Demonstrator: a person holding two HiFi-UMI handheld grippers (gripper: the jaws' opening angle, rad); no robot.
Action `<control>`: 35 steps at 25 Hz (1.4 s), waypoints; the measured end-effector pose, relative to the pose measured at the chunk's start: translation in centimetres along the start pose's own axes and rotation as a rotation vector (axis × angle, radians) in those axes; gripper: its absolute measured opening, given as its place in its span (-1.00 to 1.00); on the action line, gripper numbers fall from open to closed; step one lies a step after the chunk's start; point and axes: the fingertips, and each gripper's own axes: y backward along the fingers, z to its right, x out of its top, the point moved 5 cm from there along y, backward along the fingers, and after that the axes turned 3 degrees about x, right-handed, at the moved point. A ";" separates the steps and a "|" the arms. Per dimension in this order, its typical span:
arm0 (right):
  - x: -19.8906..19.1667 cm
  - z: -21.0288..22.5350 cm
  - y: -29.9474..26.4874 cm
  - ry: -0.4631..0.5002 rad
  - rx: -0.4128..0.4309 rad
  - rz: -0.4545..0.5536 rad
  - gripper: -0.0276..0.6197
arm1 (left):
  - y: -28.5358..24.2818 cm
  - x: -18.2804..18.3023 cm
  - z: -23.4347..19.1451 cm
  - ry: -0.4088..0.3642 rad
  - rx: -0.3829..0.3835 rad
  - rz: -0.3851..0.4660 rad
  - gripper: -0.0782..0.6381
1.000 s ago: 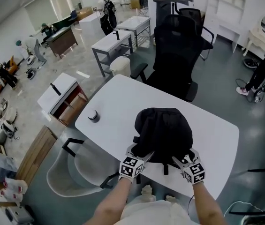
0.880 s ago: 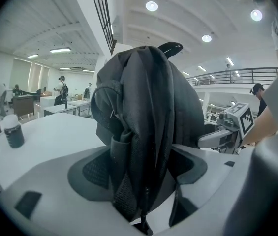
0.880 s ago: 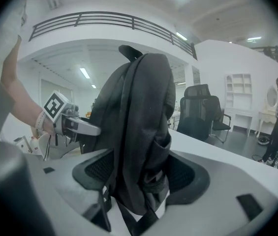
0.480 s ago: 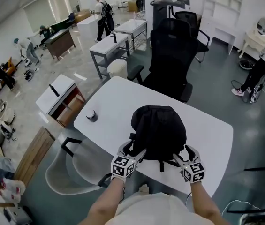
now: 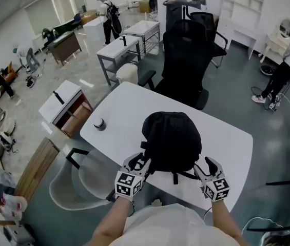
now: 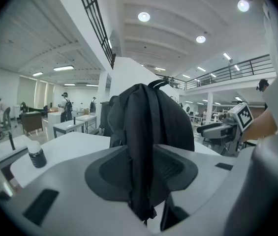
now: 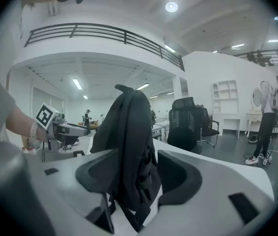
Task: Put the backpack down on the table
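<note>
A black backpack (image 5: pixel 171 140) stands upright on the white table (image 5: pixel 129 106), near its front edge. My left gripper (image 5: pixel 139 163) is at its lower left. A dark shoulder strap (image 6: pixel 141 146) runs between the closing jaws, and both pads touch it. My right gripper (image 5: pixel 206 165) is at the lower right. Its jaws are also closing around the other padded strap (image 7: pixel 131 176), with a sliver of gap still showing at the right pad. Each gripper view shows the other gripper beyond the backpack (image 6: pixel 148 112): the right gripper (image 6: pixel 227 129) and the left gripper (image 7: pixel 62 129).
A small dark jar with a white lid (image 5: pixel 99 124) stands at the table's left end. A black office chair (image 5: pixel 186 55) is behind the table, and a pale chair (image 5: pixel 78 186) is at its near left. Desks and several people fill the room beyond.
Both grippers have drawn back toward me along the straps and risen a little. Their jaws have narrowed, the left more. The backpack still stands on the table.
</note>
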 end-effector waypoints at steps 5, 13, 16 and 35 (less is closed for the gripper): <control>1.4 -0.1 2.0 0.017 -0.012 0.024 -0.28 | 1.8 2.0 0.4 -0.020 0.003 0.047 -0.44; 3.2 -0.6 4.8 0.051 -0.059 0.068 -0.82 | 4.3 4.2 1.1 -0.047 0.010 0.108 -0.62; 4.0 -0.5 5.4 0.082 -0.084 0.083 -0.83 | 5.1 4.6 1.1 -0.075 0.040 0.124 -0.65; 4.9 0.2 5.8 0.144 -0.179 0.065 -0.86 | 7.4 5.1 -2.1 -0.090 0.158 0.149 -0.66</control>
